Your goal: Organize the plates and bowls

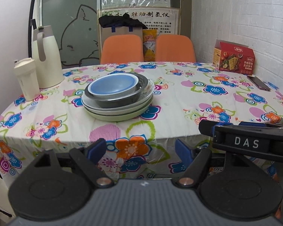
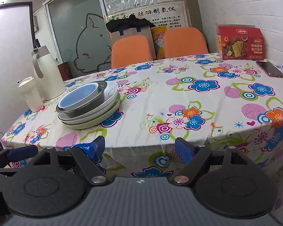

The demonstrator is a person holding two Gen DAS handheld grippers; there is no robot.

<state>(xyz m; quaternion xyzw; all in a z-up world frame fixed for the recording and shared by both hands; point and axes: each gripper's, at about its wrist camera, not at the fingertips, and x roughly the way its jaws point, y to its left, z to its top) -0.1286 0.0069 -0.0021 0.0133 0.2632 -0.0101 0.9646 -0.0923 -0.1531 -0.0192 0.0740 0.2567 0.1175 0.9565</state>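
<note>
A stack of dishes stands on the flowered tablecloth: a pale green plate (image 1: 120,117) at the bottom, a white plate (image 1: 96,106) on it, a dark metal bowl (image 1: 118,102) above, and a blue bowl (image 1: 113,86) nested on top. The stack also shows left of centre in the right wrist view (image 2: 88,107). My left gripper (image 1: 141,148) is open and empty, held off the table's front edge, well short of the stack. My right gripper (image 2: 141,148) is open and empty, also off the front edge, right of the stack. The right gripper also shows in the left wrist view (image 1: 245,137).
A cream thermos jug (image 1: 45,56) and a cream cup (image 1: 26,79) stand left of the stack. A red cracker box (image 1: 234,57) and a phone (image 1: 258,83) lie at the far right. Two orange chairs (image 1: 122,49) stand behind the table.
</note>
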